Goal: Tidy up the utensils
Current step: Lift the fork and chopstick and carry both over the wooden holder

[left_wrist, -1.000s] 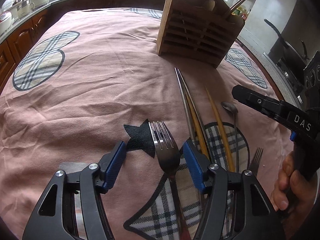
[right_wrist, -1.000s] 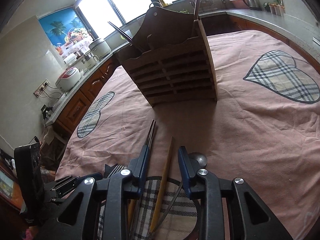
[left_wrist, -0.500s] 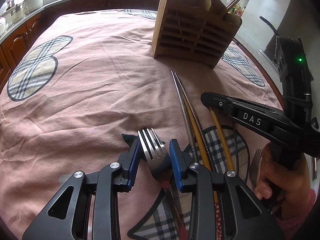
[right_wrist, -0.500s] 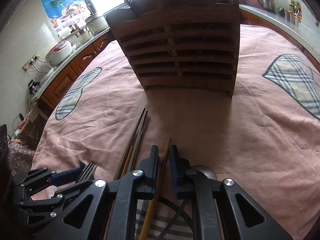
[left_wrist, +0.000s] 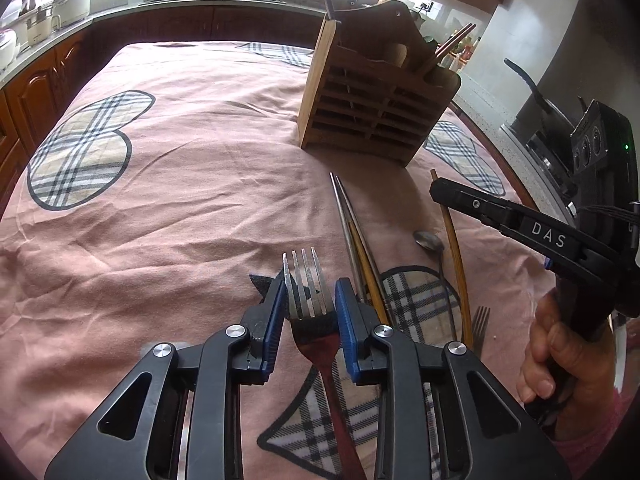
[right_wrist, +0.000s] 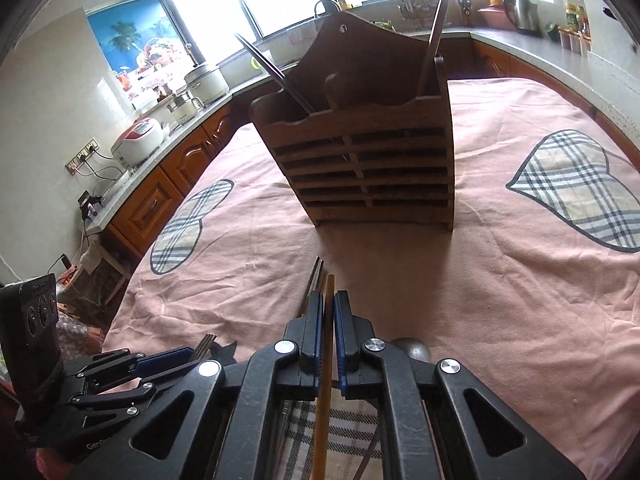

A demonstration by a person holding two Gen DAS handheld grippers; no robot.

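My left gripper (left_wrist: 310,300) is shut on a steel fork (left_wrist: 306,280) with a dark red handle, tines pointing forward, lifted a little above the pink cloth. My right gripper (right_wrist: 328,312) is shut on a yellow wooden chopstick (right_wrist: 329,292) and holds it above the cloth; it also shows in the left wrist view (left_wrist: 450,220). The wooden utensil holder (left_wrist: 376,100) stands upright at the far middle of the table, with a few utensils in it; it also shows in the right wrist view (right_wrist: 360,160).
On the cloth lie metal chopsticks (left_wrist: 346,216), another yellow chopstick (left_wrist: 366,264), a spoon (left_wrist: 430,240) and a second fork (left_wrist: 480,320). A black star patch (left_wrist: 264,286) sits under the left gripper. Kitchen counters with appliances ring the table.
Both grippers closed, the left on the fork and the right on the yellow chopstick, and both have lifted slightly and drawn back from the holder.
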